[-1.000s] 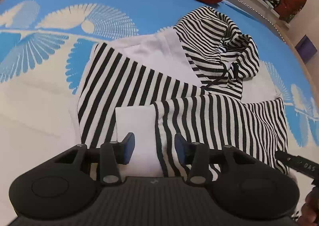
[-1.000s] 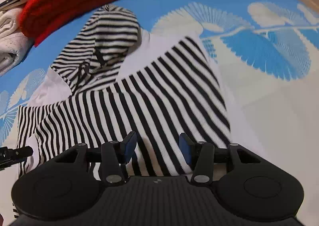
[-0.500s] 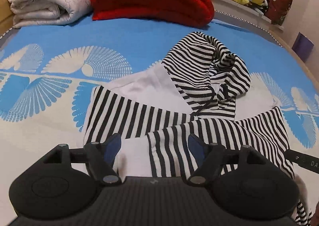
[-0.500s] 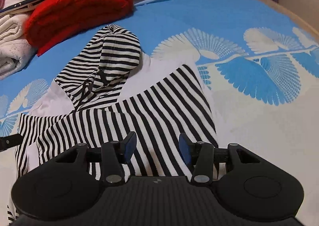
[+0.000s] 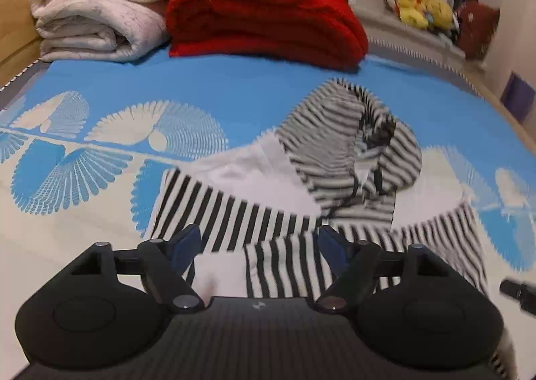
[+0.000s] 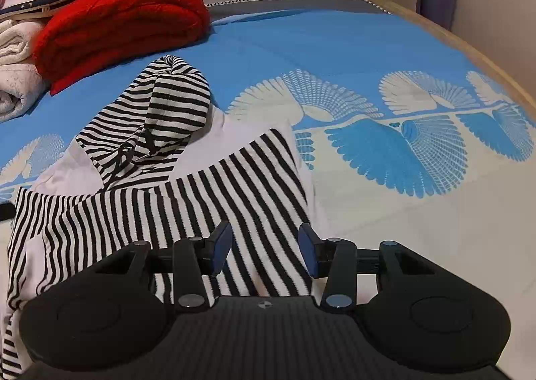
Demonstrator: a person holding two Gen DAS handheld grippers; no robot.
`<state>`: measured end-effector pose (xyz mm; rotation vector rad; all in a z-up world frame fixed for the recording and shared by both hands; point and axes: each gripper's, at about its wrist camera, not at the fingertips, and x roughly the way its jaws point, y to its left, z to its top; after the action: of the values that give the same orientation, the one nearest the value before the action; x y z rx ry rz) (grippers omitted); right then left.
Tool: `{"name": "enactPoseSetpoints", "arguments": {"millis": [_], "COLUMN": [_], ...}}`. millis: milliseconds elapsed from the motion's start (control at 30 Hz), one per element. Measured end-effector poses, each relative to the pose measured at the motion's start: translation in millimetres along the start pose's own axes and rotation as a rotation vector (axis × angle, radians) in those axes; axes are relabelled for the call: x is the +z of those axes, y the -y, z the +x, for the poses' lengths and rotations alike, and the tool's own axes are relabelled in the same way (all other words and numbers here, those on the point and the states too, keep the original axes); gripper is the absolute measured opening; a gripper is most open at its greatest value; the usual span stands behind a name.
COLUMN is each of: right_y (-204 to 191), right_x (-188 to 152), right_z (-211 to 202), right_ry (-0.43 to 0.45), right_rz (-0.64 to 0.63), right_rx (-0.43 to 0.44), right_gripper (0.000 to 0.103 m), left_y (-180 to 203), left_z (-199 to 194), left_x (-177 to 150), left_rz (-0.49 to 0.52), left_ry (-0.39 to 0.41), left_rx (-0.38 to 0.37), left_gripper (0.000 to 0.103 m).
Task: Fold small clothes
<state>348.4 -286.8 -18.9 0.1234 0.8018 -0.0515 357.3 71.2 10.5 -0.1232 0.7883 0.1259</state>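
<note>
The striped hoodie [image 6: 187, 199] lies flat on the blue bedspread [image 6: 335, 52], just past the tips of both grippers. Both sleeves are folded across its middle.

The left gripper [image 5: 258, 246] has its fingers far apart. They have just been opening, and nothing is pinched between them; the cloth only shows below the gap. The right gripper [image 6: 264, 249] has its fingers partly apart, and they hold nothing either. Striped cloth lies under them.

What could go wrong? The sleeves only rest on top, so I think a bump from a finger could slide them off and undo the fold. The hood [image 6: 167, 102] is puffy and bunched up beyond the fingers. If the hoodie gets folded over it like that, the pile may come out lumpy and lopsided. A finger could also grab just the top layer and drag it crooked.

The hoodie's long way runs straight out from the fingers. The hood end points away, toward the red blanket [image 6: 120, 31]. The bottom edge seems nearest the fingers, hidden under the grippers.
</note>
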Motion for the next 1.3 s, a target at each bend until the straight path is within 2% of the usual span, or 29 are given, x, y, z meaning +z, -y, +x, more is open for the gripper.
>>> {"name": "enactPoseSetpoints", "arguments": {"millis": [200,300,433,533,700,767,933,1167,1300], "right_y": [16,20,20,20,23,22,24,54,63], "right_x": [2,2,5,10,17,20,25,31,26], "right_z": [-3,-2,-1,0,2,3,6,14,23], "right_ry": [0.002,-0.006,-0.011,-0.006,-0.01,-0.009,0.003,0.004,-0.029], "right_rz": [0.051,0.073,0.086,0.086,0.098,0.11,0.133,0.208,0.216], "right_rx": [0.017,0.026,0.043,0.053,0.055,0.063,0.052,-0.102,-0.149], "right_gripper": [0.046,0.047,0.048,0.05,0.051,0.051,0.051,0.05,0.047], "left_y": [0,6,11,13,25,28,35,38,55], "left_z": [-9,-10,-6,12,67,95,172,270,308], "left_x": [9,10,16,36,82,100,142,182,193], "left_rz": [-0.021,0.015,0.063,0.052,0.078,0.086,0.106,0.044,0.085], "left_ry": [0.09,0.103,0.164,0.158,0.153,0.132,0.072,-0.005,-0.028], "left_rx": [-0.046,-0.061,-0.05,-0.085,-0.092,-0.105,-0.146,-0.199,-0.182], "left_gripper": [0.085,0.085,0.094,0.094,0.093,0.089,0.063,0.062,0.062]}}
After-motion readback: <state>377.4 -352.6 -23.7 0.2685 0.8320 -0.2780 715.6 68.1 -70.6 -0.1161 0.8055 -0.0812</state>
